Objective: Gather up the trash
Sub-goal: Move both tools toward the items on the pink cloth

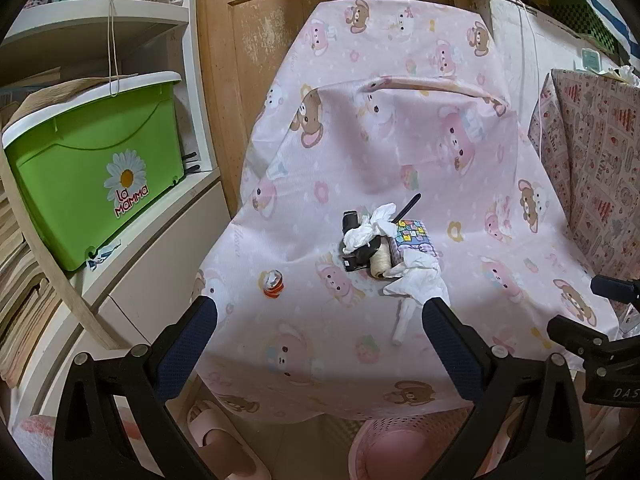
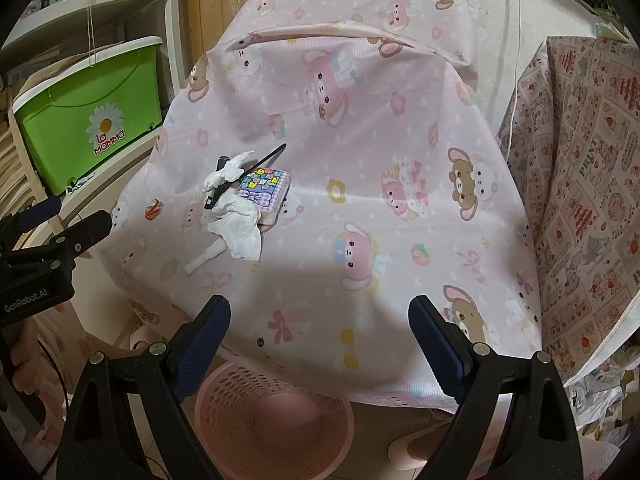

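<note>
Crumpled white tissues (image 1: 418,280) (image 2: 240,228) lie on a pink bear-print cloth (image 1: 360,152) (image 2: 360,160), mixed with a colourful pouch (image 1: 412,236) (image 2: 264,188), a thread spool (image 1: 380,264), a black pen (image 1: 406,208) (image 2: 260,162) and a black object (image 1: 356,256). A small red wrapper (image 1: 273,284) (image 2: 153,209) lies apart to the left. A pink perforated basket (image 2: 272,420) (image 1: 400,448) stands on the floor below the cloth's front edge. My left gripper (image 1: 320,308) is open and empty just short of the tissues. My right gripper (image 2: 320,312) is open and empty over the cloth's front.
A green La Mamma box (image 1: 96,176) (image 2: 88,120) sits on white shelves at the left. A strawberry-print covered box (image 1: 592,176) (image 2: 580,200) stands at the right. A wooden door (image 1: 260,40) is behind. Pink slippers (image 1: 216,432) are on the floor.
</note>
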Demonstrator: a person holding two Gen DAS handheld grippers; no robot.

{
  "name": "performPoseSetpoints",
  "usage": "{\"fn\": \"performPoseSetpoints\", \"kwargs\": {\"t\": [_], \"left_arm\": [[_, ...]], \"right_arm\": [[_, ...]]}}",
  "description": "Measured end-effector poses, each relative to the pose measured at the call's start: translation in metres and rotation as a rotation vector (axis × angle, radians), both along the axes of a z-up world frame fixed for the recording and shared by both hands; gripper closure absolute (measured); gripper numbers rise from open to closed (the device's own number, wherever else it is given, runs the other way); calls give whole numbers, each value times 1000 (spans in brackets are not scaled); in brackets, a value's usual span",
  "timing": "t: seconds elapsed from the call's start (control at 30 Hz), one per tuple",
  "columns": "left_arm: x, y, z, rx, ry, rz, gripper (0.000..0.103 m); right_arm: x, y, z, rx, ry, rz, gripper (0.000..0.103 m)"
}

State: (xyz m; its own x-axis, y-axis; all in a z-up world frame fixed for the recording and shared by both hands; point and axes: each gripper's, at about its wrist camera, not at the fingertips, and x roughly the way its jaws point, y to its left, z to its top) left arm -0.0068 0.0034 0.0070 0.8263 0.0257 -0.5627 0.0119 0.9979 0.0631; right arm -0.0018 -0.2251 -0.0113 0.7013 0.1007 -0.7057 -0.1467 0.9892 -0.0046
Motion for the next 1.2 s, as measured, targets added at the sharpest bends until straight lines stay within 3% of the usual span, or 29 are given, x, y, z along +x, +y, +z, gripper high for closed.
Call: {"fn": "performPoseSetpoints", "kwargs": {"t": [1.2], "left_arm": [[9, -2, -9, 20, 27, 6, 1]], "right_arm": [[9, -5, -7, 1, 27, -31, 11]]}}
